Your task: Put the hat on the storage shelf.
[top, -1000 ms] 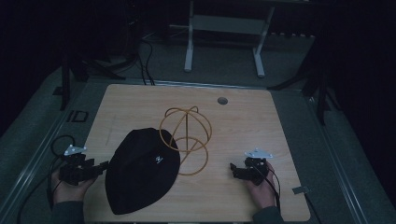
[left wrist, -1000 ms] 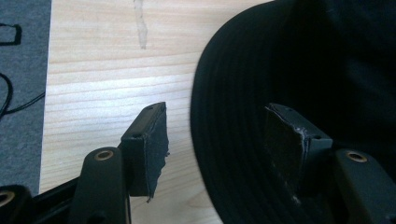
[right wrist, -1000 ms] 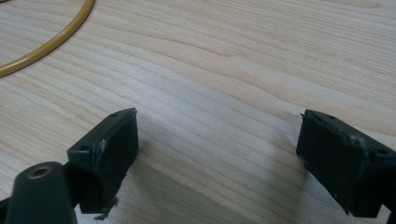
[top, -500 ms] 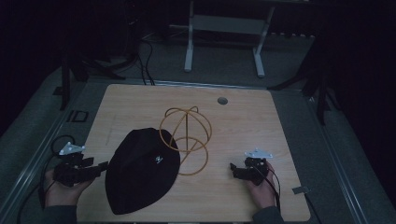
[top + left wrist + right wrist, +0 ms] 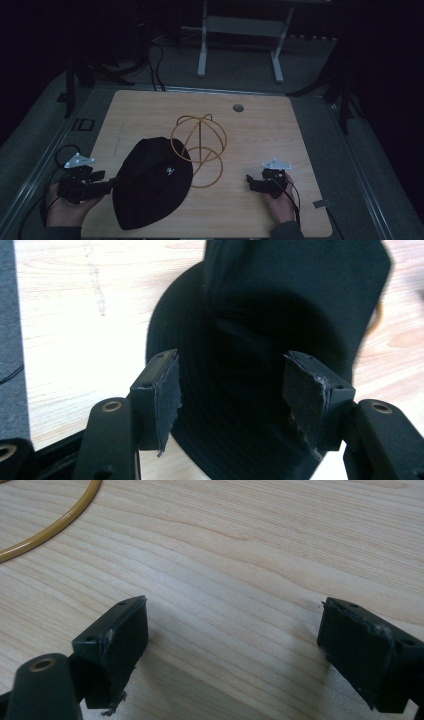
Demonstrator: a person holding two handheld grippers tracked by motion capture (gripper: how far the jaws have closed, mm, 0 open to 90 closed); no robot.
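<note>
Count, this moment:

- Black caps [image 5: 152, 182]: one, lying on the table [image 5: 280, 130].
- Yellow wire stands [image 5: 200, 150]: one, made of several hoops, just beside the cap.
- Tools: two, left tool [image 5: 107, 185] and right tool [image 5: 248, 182], one per hand.
- Tables: one, wooden.
- Round grey grommets [image 5: 238, 107] in the tabletop: one.
- White-legged frames [image 5: 240, 50] on the floor beyond: one.
</note>
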